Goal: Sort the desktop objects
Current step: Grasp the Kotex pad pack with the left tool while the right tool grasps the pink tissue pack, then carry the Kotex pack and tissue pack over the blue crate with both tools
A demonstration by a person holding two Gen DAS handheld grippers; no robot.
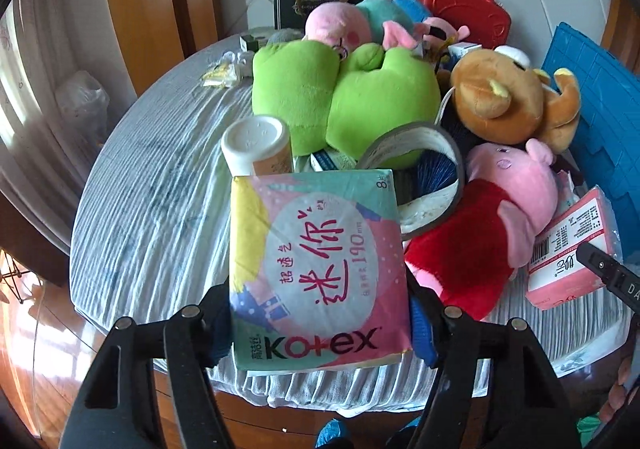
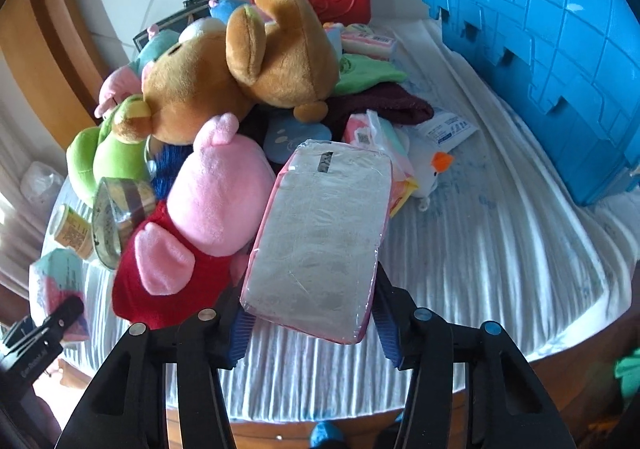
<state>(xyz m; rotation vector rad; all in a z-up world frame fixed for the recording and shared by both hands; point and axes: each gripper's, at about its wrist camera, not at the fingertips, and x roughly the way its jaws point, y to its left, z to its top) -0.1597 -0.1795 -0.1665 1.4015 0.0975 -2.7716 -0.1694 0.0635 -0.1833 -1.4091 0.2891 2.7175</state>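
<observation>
Left gripper (image 1: 320,333) clamps your Kotex pack (image 1: 320,269) | right gripper (image 2: 310,325) pinches pink-edged pack (image 2: 320,241) | risk: slick wrap slips if you tilt.

- Kotex pack (image 1: 320,269) front centre of tabletop (image 1: 152,209).
- Bottle (image 1: 256,145) at its 11 o'clock.
- Frog plush (image 1: 344,101) at 12.
- Pig plush (image 1: 492,217) at 3.
- Crate (image 2: 540,49) at tabletop's 2 o'clock edge.

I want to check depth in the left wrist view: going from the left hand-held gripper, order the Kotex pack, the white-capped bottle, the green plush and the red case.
1. Kotex pack, between the left hand-held gripper's fingers.
2. White-capped bottle, just beyond the pack, left.
3. Green plush, mid-table.
4. Red case, far back by the wall.
</observation>
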